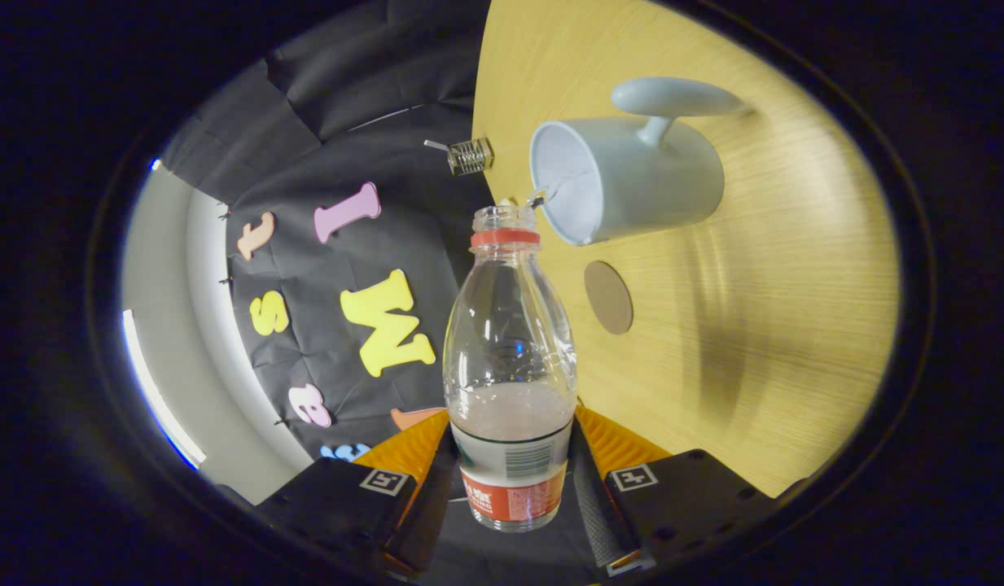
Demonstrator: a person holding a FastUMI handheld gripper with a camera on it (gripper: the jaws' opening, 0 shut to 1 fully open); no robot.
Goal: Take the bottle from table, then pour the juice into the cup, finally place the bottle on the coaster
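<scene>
Gripper (pixel 511 472) clamped on clear plastic bottle with red collar (pixel 510 358), uncapped mouth touching rim of pale blue mug (pixel 632 183), round brown coaster (pixel 608 297) near on wooden table (pixel 778 325).

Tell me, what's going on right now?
Gripper shut on bottle. Bottle tipped, juice trickling into cup. Coaster bare, beside cup. Nothing in the way.
</scene>
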